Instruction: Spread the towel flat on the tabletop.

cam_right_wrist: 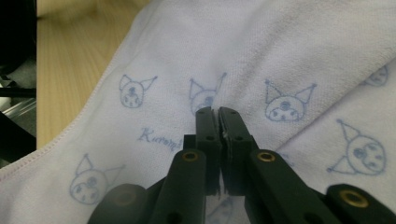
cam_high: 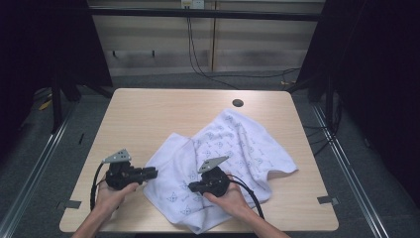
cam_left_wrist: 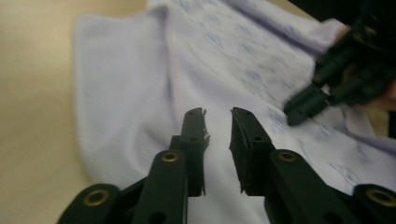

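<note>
A white towel (cam_high: 247,144) printed with small blue cartoon faces lies rumpled on the wooden table (cam_high: 148,114), spread from the centre toward the right and front edge. My left gripper (cam_high: 153,173) sits at the towel's left edge and points right. In the left gripper view its jaws (cam_left_wrist: 218,112) are open a little above the towel (cam_left_wrist: 140,70), with nothing between them. My right gripper (cam_high: 190,187) rests over the towel's front part and points left. In the right gripper view it (cam_right_wrist: 216,111) is shut just over the cloth (cam_right_wrist: 280,46), and no fold shows between its jaws.
A round cable hole (cam_high: 237,103) is set in the table near its far edge. Bare wood lies to the left of and beyond the towel. Black cables (cam_high: 198,64) run over the floor behind the table, and dark curtains stand on both sides.
</note>
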Demonstrator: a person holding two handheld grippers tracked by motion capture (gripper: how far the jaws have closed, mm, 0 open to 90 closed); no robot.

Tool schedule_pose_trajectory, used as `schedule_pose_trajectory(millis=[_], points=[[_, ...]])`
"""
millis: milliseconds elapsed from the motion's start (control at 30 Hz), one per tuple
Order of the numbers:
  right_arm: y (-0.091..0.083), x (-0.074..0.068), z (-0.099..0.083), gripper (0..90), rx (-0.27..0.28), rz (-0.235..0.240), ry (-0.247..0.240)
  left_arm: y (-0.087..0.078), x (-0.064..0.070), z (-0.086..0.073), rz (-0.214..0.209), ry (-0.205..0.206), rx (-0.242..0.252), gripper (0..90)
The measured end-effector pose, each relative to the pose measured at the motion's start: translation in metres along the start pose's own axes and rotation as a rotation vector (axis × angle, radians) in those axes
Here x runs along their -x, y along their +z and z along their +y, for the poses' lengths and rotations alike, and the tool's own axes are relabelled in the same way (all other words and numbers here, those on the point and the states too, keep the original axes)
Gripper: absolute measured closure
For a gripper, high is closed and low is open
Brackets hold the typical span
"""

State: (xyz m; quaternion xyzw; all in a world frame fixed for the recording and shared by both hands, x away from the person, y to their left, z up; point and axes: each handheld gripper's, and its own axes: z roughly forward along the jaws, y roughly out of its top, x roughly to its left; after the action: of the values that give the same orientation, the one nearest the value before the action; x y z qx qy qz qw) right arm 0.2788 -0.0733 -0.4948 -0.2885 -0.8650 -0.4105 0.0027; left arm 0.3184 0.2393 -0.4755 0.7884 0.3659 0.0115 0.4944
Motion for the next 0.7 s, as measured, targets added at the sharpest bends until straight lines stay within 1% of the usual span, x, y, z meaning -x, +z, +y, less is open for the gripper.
schedule_pose_trajectory(millis=[33,67,100,133,167,200,233,267,300,333,367,400,467,500,533,567,600,633,667,700], points=[[-0.002,0.001,0.0,88.1,-0.006,0.004,0.006,0.004,-0.006,0.002,0.027,-0.012,0.011,77.8],[-0.005,0.001,0.0,88.2,-0.006,0.003,0.002,0.01,-0.012,0.004,0.035,-0.036,0.006,78.9],[-0.007,0.002,-0.001,88.2,-0.005,0.014,-0.002,0.016,-0.015,0.004,0.059,-0.029,-0.015,79.2],[-0.01,0.002,-0.001,88.2,-0.001,0.022,-0.004,0.026,-0.017,0.004,0.109,0.001,-0.073,78.9],[-0.014,0.004,-0.004,88.0,-0.007,0.021,-0.012,0.038,-0.019,0.004,0.105,-0.003,-0.124,74.9],[-0.014,0.004,-0.004,88.0,-0.007,0.021,-0.012,0.046,-0.019,0.004,0.097,-0.009,-0.145,74.9],[-0.016,0.007,-0.006,87.5,-0.009,0.02,-0.021,0.052,-0.017,0.004,0.097,0.023,-0.152,75.4],[-0.017,0.011,-0.01,87.5,-0.009,0.019,-0.013,0.054,-0.014,0.005,0.089,0.035,-0.164,76.2],[-0.018,0.014,-0.013,87.4,-0.015,0.018,-0.003,0.054,-0.012,0.005,0.08,0.051,-0.174,78.1],[-0.022,0.019,-0.017,87.3,-0.024,0.008,-0.006,0.051,-0.004,0.001,0.085,0.104,-0.193,80.1],[-0.024,0.022,-0.018,87.2,-0.027,0.008,-0.001,0.05,-0.001,-0.001,0.073,0.103,-0.193,80.4],[-0.024,0.022,-0.018,87.2,-0.027,0.008,-0.001,0.05,-0.001,-0.001,0.073,0.103,-0.193,80.3],[-0.031,0.026,-0.021,85.1,-0.035,-0.017,-0.007,0.044,0.008,-0.008,0.058,0.121,-0.208,80.4],[-0.033,0.026,-0.022,81.9,-0.036,-0.029,-0.005,0.041,0.012,-0.011,0.052,0.127,-0.211,80.4],[-0.04,0.026,-0.027,74.3,-0.032,-0.045,-0.004,0.037,0.018,-0.015,0.055,0.137,-0.216,80.3],[-0.04,0.026,-0.027,74.3,-0.032,-0.045,-0.004,0.034,0.023,-0.019,0.043,0.142,-0.222,80.3],[-0.048,0.023,-0.03,66.2,0.0,-0.054,0.014,0.031,0.028,-0.022,0.03,0.147,-0.232,80.2],[-0.048,0.023,-0.03,66.2,0.0,-0.054,0.014,0.029,0.03,-0.024,0.022,0.141,-0.234,80.2],[-0.051,0.021,-0.029,64.9,0.014,-0.053,0.016,0.026,0.033,-0.027,-0.002,0.134,-0.243,80.2],[-0.054,0.016,-0.026,64.4,0.05,-0.029,0.02,0.025,0.034,-0.028,-0.01,0.133,-0.247,80.1]])
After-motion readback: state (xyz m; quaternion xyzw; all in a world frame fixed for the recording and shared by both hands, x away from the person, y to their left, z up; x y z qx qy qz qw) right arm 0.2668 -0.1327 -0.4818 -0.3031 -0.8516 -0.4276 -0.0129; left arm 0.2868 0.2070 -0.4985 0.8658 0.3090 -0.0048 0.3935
